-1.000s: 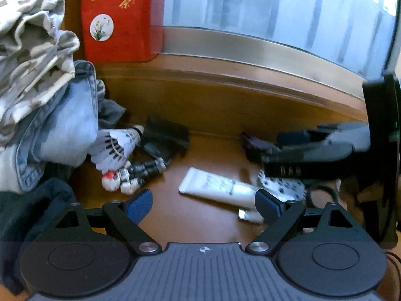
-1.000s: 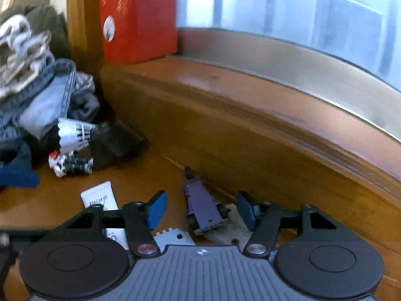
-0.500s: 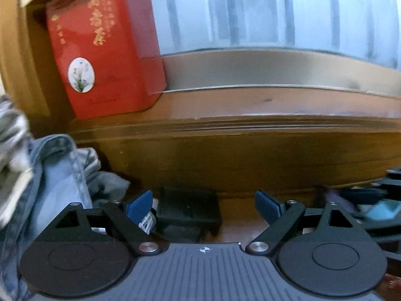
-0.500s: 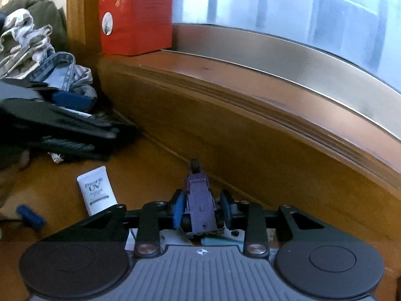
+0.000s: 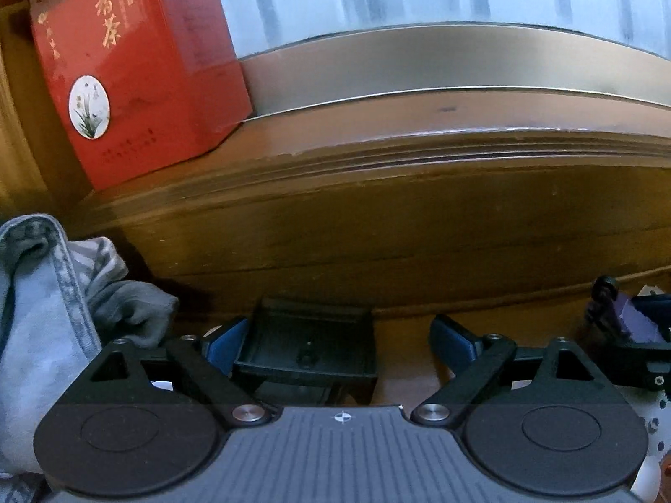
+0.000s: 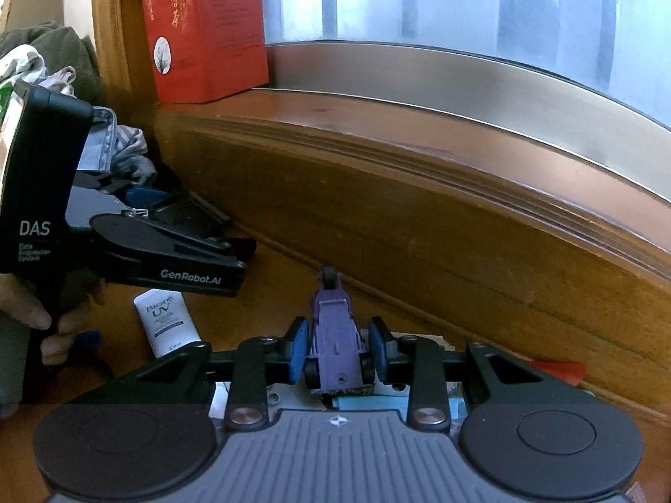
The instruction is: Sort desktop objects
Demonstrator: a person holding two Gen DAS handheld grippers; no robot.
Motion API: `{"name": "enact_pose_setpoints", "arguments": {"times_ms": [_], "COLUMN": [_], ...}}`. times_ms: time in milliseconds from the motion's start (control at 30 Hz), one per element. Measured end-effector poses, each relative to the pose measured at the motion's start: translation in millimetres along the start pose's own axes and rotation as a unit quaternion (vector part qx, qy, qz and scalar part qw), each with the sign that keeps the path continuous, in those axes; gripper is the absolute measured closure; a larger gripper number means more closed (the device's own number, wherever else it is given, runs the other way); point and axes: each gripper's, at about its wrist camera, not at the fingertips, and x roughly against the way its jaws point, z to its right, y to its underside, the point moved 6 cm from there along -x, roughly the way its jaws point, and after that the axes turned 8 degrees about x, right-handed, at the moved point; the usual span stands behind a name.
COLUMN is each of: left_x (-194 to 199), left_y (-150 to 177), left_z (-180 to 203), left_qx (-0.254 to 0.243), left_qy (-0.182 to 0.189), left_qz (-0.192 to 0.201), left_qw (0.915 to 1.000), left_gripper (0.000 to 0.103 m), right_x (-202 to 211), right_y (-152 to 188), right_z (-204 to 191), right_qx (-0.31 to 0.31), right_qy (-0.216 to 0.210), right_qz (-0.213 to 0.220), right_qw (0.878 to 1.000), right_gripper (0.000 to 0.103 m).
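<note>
My right gripper [image 6: 339, 348] is shut on a purple toy car [image 6: 335, 331], its blue pads pressing both sides of the body, nose pointing at the wooden wall. The same car [image 5: 629, 320] shows at the right edge of the left wrist view. My left gripper [image 5: 339, 343] stands open and low over the desk, with a black open tray [image 5: 308, 348] between its fingers, close to the left pad [image 5: 226, 346]. From the right wrist view the left gripper [image 6: 197, 222] reaches in from the left, held by a person's hand [image 6: 37, 318].
A white sunscreen tube [image 6: 167, 322] lies on the desk under the left gripper. A red tea box [image 5: 134, 71] stands on the window sill [image 5: 419, 125]. Piled clothes [image 5: 37, 314] fill the left side. White and blue flat items and a red piece [image 6: 557, 369] lie under the right gripper.
The right gripper closed on the purple toy car. The left gripper moved forward, away from the tube and shuttlecock, up to the black tray by the wooden wall.
</note>
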Motion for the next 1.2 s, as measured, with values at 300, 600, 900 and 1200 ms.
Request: {"name": "enact_pose_setpoints", "arguments": {"times_ms": [300, 600, 900, 1200], "left_x": [16, 25, 52, 78], "left_y": [7, 10, 7, 14], "left_z": [10, 16, 1, -4], "left_qx": [-0.002, -0.016, 0.035, 0.074], "left_qy": [0.04, 0.043, 0.071, 0.099], "left_qz": [-0.006, 0.002, 0.016, 0.002], "left_qw": [0.9992, 0.9989, 0.9967, 0.9923], "left_gripper": [0.041, 0.042, 0.042, 0.042], "right_x": [1, -9, -8, 17], "right_y": [-1, -1, -2, -6], "right_z": [0, -5, -6, -3], "right_qx": [0.006, 0.022, 0.026, -0.029], "right_qy": [0.006, 0.003, 0.005, -0.008], "right_qz": [0.004, 0.008, 0.006, 0.008], "right_qw": [1.0, 1.0, 1.0, 1.0], "right_gripper": [0.068, 0.063, 0.071, 0.071]}}
